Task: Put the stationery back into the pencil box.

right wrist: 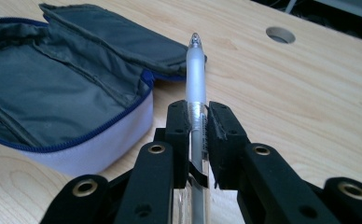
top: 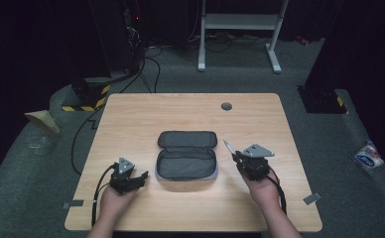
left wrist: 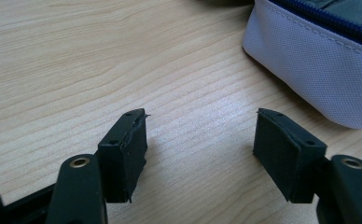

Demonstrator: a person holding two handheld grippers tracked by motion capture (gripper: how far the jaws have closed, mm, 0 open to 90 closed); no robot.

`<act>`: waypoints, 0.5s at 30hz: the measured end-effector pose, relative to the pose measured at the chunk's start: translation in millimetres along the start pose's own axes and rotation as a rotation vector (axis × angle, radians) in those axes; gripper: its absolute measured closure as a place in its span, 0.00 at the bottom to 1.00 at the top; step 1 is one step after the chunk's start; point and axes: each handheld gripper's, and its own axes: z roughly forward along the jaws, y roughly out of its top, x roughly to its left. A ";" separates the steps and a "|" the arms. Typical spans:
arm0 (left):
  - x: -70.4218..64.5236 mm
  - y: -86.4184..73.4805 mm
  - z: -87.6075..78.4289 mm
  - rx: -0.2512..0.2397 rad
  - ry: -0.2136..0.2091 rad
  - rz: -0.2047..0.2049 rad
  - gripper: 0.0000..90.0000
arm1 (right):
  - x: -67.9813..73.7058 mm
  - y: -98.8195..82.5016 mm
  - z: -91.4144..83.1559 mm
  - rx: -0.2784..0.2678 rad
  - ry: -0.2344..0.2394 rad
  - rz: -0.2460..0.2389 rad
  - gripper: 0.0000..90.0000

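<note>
The pen (right wrist: 196, 79), a frosted clear barrel with a rounded tip, is clamped between the jaws of the right tongs (right wrist: 197, 122), which are squeezed narrow on its lower barrel so that most of its length juts forward past the pads. In the high view the pen (top: 227, 146) slants up and to the left from the right tongs (top: 236, 156), held above the counter (top: 131, 114) just off the right edge of the pencil case (top: 187, 154). In the right gripper view the pen's tip lies in line with the near corner of the case's raised flap.

The pencil case (right wrist: 62, 93) lies unzipped and spread flat at the middle of the counter, grey lining upward, with a blue zip running round a pale lilac wall; nothing can be made out inside it.

The left tongs (top: 142, 177) sit low at the counter just left of the case, jaws spread wide with only bare wood between them; the case's pale wall (left wrist: 319, 60) is near the farther pad (left wrist: 281, 149) but apart from it.

A round cable hole (top: 226, 106) sits near the counter's far edge
</note>
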 end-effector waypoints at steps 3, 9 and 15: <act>-0.2 -0.3 -0.5 0.002 0.002 0.002 0.39 | 3.3 7.5 2.9 -0.004 0.016 -0.015 0.87; 0.0 -1.3 -1.8 0.001 0.001 0.003 0.39 | 9.1 16.1 8.6 -0.002 0.034 -0.042 0.87; -1.3 -3.7 -4.3 0.000 -0.002 0.001 0.39 | 19.6 28.1 20.1 -0.005 0.064 -0.088 0.87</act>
